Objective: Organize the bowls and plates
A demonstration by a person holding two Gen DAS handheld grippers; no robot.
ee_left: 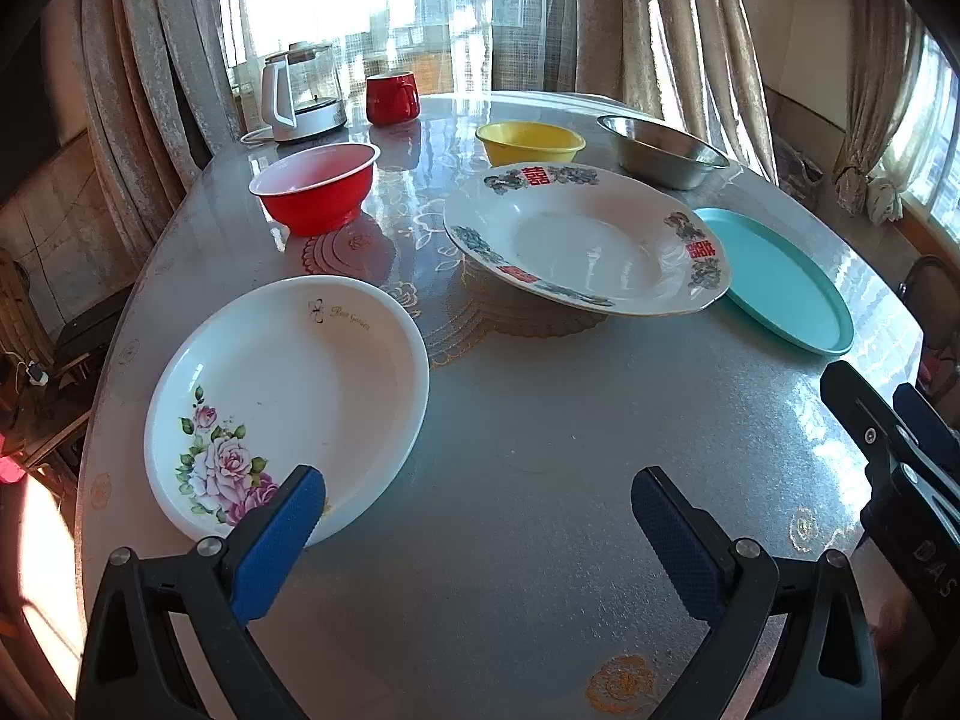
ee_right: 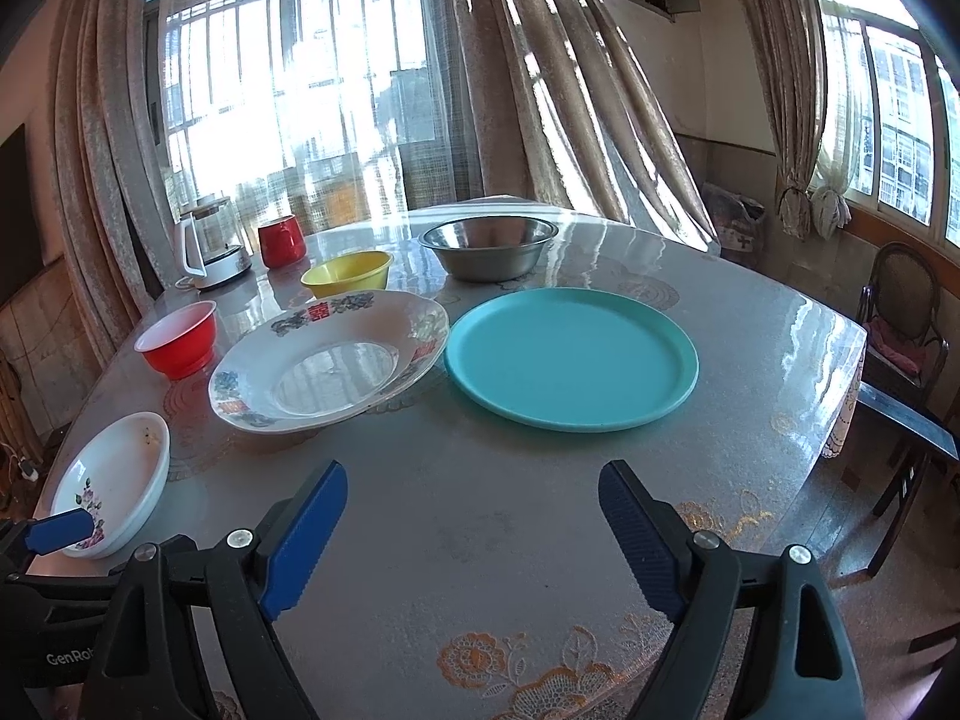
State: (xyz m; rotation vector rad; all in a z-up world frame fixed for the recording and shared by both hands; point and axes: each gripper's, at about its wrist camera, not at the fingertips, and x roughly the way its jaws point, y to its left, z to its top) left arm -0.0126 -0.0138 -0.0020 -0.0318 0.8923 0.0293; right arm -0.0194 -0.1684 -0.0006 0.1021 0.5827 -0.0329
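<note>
A white rose-patterned plate (ee_left: 288,402) lies at the near left; it also shows in the right wrist view (ee_right: 114,474). A large patterned plate (ee_left: 582,240) (ee_right: 330,360) lies mid-table, its edge over a teal plate (ee_left: 780,288) (ee_right: 570,360). A red bowl (ee_left: 315,186) (ee_right: 177,339), a yellow bowl (ee_left: 528,141) (ee_right: 347,273) and a steel bowl (ee_left: 660,150) (ee_right: 487,246) stand behind. My left gripper (ee_left: 477,507) is open and empty, its left finger over the rose plate's near rim. My right gripper (ee_right: 474,498) is open and empty above bare table.
A glass kettle (ee_left: 303,93) and a red mug (ee_left: 391,97) stand at the table's far left. The round table (ee_right: 480,540) has a glossy cover. A wooden chair (ee_right: 900,324) stands to the right. Curtains hang behind.
</note>
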